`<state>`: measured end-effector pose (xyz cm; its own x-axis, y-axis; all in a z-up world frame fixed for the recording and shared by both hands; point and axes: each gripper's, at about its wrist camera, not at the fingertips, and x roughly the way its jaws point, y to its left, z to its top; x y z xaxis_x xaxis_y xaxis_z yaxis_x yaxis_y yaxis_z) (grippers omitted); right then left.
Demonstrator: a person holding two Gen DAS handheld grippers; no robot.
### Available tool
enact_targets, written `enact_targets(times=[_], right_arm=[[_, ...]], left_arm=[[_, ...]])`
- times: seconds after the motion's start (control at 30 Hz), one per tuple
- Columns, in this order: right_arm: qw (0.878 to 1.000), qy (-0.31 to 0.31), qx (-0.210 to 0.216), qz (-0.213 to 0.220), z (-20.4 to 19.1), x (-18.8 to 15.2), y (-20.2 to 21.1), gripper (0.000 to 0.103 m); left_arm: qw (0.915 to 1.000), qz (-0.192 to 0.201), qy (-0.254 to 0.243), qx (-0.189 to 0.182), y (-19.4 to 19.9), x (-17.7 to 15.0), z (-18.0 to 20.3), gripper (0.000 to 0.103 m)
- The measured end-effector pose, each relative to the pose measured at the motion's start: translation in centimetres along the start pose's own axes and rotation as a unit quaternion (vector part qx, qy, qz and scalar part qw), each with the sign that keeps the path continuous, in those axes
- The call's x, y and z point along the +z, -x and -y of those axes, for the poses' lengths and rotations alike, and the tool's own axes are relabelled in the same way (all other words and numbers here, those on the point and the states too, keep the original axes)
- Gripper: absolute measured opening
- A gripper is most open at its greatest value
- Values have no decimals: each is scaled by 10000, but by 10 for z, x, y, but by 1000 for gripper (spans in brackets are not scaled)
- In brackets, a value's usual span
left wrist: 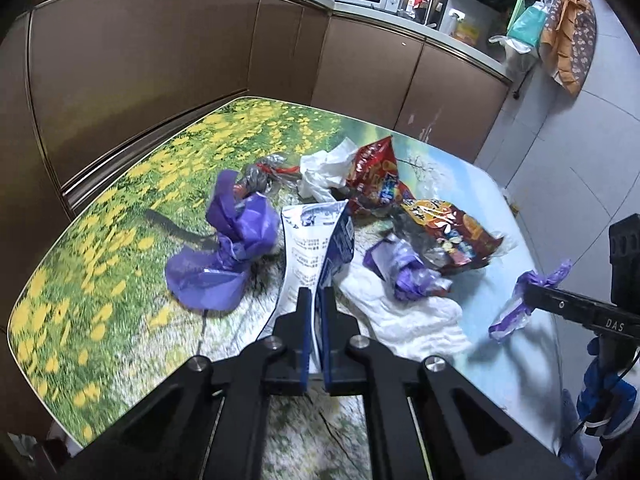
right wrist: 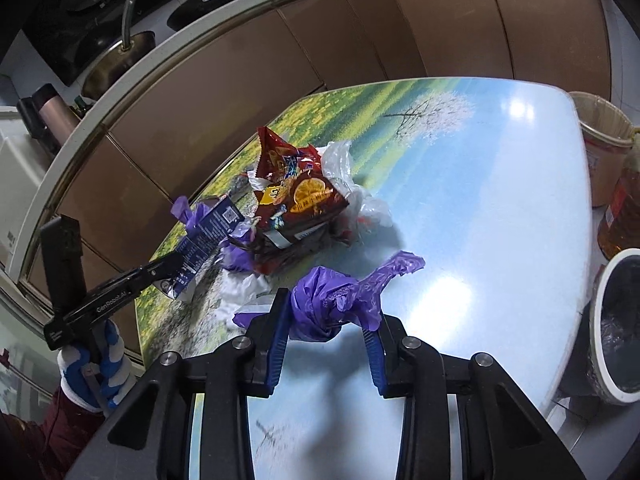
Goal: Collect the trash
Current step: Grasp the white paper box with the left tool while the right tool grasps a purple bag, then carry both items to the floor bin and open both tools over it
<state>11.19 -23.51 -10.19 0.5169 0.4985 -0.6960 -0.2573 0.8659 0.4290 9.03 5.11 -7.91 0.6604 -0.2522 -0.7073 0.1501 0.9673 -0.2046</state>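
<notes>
My left gripper (left wrist: pixel 316 300) is shut on a flattened blue-and-white carton (left wrist: pixel 316 240), held upright above the table; it also shows in the right wrist view (right wrist: pixel 208 236). My right gripper (right wrist: pixel 326 320) is shut on a crumpled purple plastic bag (right wrist: pixel 340 300), held over the table's blue part; it also shows in the left wrist view (left wrist: pixel 524 300). A trash pile lies mid-table: red snack wrappers (left wrist: pixel 400 188), a purple bag (left wrist: pixel 232 240), white tissue (left wrist: pixel 408 312) and a clear bag (right wrist: pixel 352 188).
The table (left wrist: pixel 100 260) has a flower-meadow print and stands against brown cabinets (left wrist: pixel 140 60). A grey-lined white bin (right wrist: pixel 616 328), an oil bottle (right wrist: pixel 624 208) and a tan lined bin (right wrist: pixel 600 136) stand beyond the table's right edge.
</notes>
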Motion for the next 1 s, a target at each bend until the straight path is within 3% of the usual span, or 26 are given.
enact_targets(times=[0.33,0.47,0.6,0.73,0.87,1.0], right_arm=[[9989,-93,-42,467,10,-16,65,35],[9964,-213,-268,777,27,-21,100,35],[9891,-448,-916,1062,64,-27,129,35],[9704,-778,-1898,1276,116,-36,160,35],[9459,-1133,-2724,1353,165,-39,179,35],[9276,-1214,-3280,1315,199,-34,181,35]], left_arm=[[9985,491,-222,-45,50,11,30,4],[9963,622,-522,-266,62,26,60,4],[9905,561,-963,-802,48,44,120,4],[9801,377,-1409,-1345,15,55,193,4],[9644,-65,-1696,-2029,-36,61,279,4],[9470,-505,-1915,-2527,-87,60,360,4]])
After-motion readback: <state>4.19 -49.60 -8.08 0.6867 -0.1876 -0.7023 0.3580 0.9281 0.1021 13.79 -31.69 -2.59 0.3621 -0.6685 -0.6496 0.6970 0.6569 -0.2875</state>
